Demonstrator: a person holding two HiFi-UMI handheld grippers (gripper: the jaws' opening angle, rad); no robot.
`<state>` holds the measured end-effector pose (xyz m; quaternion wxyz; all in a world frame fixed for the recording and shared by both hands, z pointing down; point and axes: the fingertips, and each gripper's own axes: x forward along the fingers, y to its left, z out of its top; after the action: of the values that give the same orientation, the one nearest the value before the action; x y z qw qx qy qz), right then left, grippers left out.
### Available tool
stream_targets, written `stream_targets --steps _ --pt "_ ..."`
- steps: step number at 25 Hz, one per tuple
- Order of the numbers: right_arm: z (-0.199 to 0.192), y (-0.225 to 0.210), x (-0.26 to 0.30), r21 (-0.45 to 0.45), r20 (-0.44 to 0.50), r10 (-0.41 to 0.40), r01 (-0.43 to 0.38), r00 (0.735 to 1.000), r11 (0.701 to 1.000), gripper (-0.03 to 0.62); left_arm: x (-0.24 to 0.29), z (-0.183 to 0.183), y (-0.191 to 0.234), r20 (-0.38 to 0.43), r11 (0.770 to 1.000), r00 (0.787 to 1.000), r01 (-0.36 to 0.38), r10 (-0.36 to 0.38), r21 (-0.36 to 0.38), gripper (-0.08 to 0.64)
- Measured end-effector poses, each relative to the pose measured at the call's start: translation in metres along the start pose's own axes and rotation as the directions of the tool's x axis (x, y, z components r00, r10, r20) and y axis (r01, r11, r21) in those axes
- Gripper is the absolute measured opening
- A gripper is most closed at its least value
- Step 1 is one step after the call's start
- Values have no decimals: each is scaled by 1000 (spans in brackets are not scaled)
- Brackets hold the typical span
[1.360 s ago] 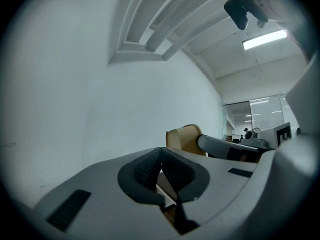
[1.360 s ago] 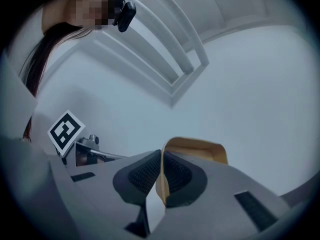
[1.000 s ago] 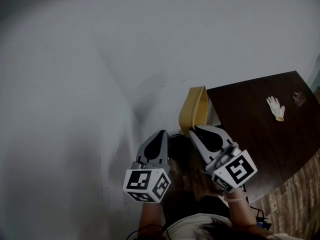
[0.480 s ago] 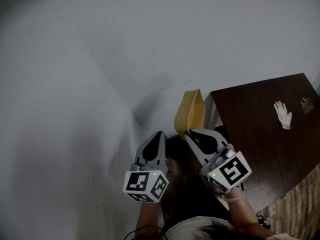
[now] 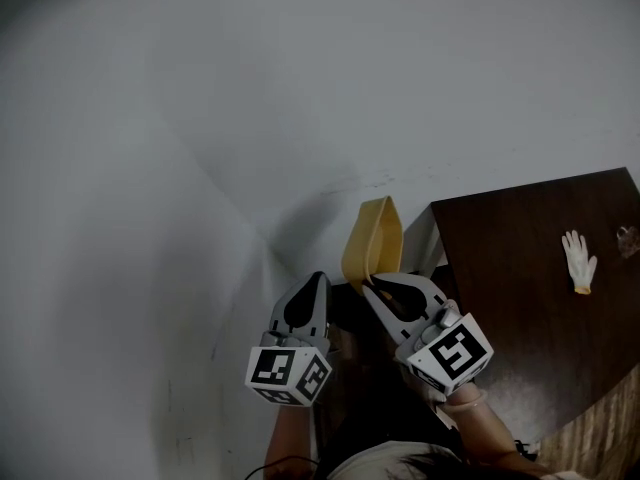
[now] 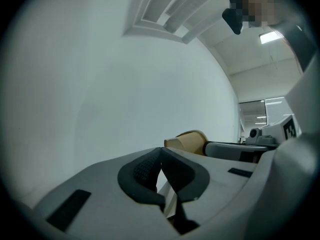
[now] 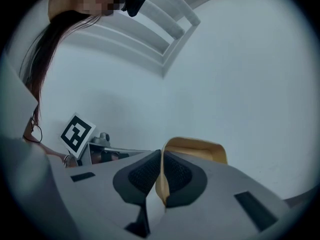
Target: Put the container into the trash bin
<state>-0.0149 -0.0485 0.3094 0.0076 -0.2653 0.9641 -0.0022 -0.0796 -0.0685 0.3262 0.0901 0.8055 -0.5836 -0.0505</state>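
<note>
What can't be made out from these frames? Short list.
- Trash bin: in no view; its place is unknown.
- Container inside: head view sees it edge-on; in the right gripper view the right gripper, shut on its wall, covers the lower part.
- Small item on the table: head view, cut by the right edge, too small to name.

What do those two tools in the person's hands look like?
The left gripper and right gripper match: smooth grey shells narrowing to two pointed jaws, lined with dark ribbed pads. Each carries a cube at the back, its white faces printed with black square markers.
</note>
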Motion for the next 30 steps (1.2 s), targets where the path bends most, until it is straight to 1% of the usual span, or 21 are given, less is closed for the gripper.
stream_targets --steps 4,7,11,15,19,22,27,30 --pt "-13 -19 14 14 -46 20 -20 999 1000 24 20 -9 12 -22 1000 1000 -18 18 -21 20" --pt "-28 -20 25 32 -90 38 -35 995 999 24 28 -19 24 -41 999 999 -19 18 -32 20" --pt "-42 -20 45 -9 -82 57 -58 995 998 25 35 -39 43 -64 999 998 -7 3 -52 20" --pt "-62 -21 59 -19 -124 64 -66 990 998 25 38 -61 59 -94 997 996 -8 1 -73 20" --pt "-79 -28 73 -27 -145 60 -64 988 998 25 43 -82 76 -112 997 994 -7 -2 -82 20" --pt "-95 -28 83 -37 -178 72 -80 981 996 25 49 -96 88 -126 996 992 -10 -2 -94 19" --pt "-127 -36 100 -39 -223 93 -104 970 994 25 66 -123 102 -144 995 989 18 -33 -99 20" --pt "-150 -39 108 -37 -262 101 -114 960 993 25 71 -141 112 -166 994 986 16 -35 -110 20"
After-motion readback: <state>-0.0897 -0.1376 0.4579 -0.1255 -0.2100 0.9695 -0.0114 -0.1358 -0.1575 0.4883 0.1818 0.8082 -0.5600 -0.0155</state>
